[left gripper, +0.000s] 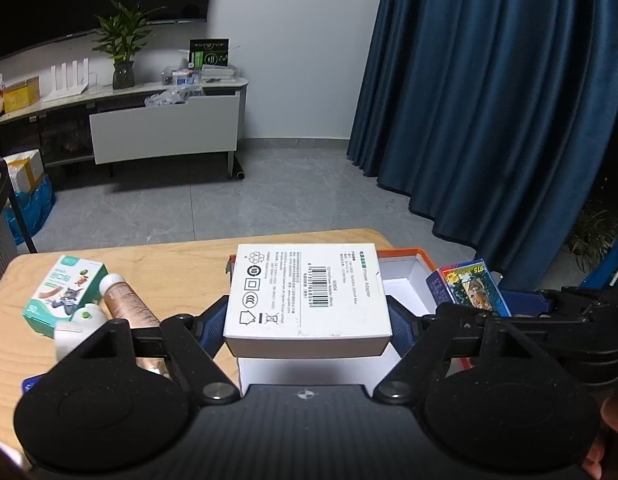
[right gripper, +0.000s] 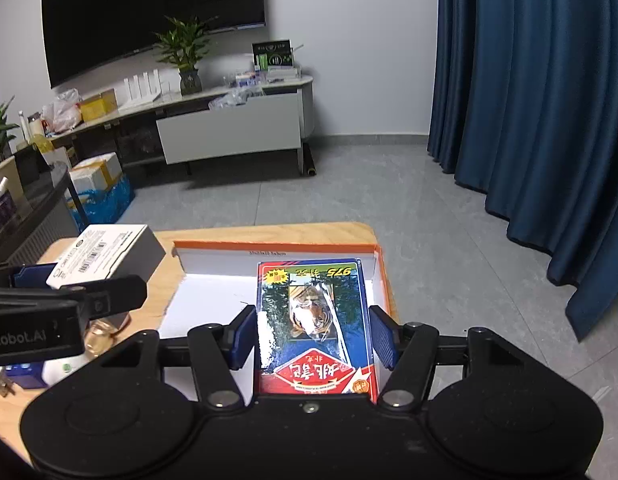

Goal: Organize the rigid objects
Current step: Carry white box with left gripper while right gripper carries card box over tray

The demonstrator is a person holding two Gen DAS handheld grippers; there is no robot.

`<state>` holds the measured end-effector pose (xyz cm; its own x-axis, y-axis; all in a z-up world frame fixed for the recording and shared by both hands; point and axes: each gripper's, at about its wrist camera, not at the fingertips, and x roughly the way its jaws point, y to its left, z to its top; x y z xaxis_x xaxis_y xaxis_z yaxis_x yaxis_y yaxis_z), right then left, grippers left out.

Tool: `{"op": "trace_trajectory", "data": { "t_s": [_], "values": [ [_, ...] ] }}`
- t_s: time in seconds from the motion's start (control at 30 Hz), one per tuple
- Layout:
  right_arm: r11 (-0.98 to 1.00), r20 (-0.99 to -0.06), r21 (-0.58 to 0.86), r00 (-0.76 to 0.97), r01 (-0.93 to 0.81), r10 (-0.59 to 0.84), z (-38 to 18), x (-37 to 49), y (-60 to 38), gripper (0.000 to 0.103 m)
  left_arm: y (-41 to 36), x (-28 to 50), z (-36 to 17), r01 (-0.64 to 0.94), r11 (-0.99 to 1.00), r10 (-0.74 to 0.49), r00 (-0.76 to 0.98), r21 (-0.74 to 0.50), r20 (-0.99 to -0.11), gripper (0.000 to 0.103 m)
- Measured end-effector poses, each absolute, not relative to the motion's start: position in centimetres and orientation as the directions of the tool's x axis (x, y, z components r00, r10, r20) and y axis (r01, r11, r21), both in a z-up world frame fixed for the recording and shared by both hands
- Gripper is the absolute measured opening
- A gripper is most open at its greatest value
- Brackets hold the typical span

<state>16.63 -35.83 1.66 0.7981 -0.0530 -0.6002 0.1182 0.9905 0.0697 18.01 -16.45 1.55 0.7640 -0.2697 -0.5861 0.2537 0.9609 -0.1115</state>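
I have a flat white cardboard box (left gripper: 307, 294), barcode label up, clamped between my left gripper (left gripper: 307, 322) pads; my right gripper (right gripper: 314, 334) grips a red-and-blue printed card box (right gripper: 315, 322) over the orange-rimmed open tray (right gripper: 277, 246); a teal carton (left gripper: 65, 294) lies left on the wooden table (left gripper: 169, 258).

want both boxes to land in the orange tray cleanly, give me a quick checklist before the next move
1. Left gripper grips the white adapter box on both sides: ok.
2. Right gripper grips the blue card box: ok.
3. Bare floor left in the orange tray beside the card box: ok.
4. White box already above the tray: cannot tell.
5. Grippers clear of each other: cannot tell, they are close.
6. Teal box and tube clear of the tray: ok.
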Motion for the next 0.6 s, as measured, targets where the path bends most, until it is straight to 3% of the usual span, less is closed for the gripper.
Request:
{"op": "trace_trajectory", "data": {
  "t_s": [0.6],
  "values": [
    [0.987,-0.649,0.046,0.756,0.152,-0.086,-0.5,21.7,-36.0,0.071,-16.9,20.7,0.3,0.208,0.973,-0.226,0.740,-0.104,-0.634,0.079]
  ]
}}
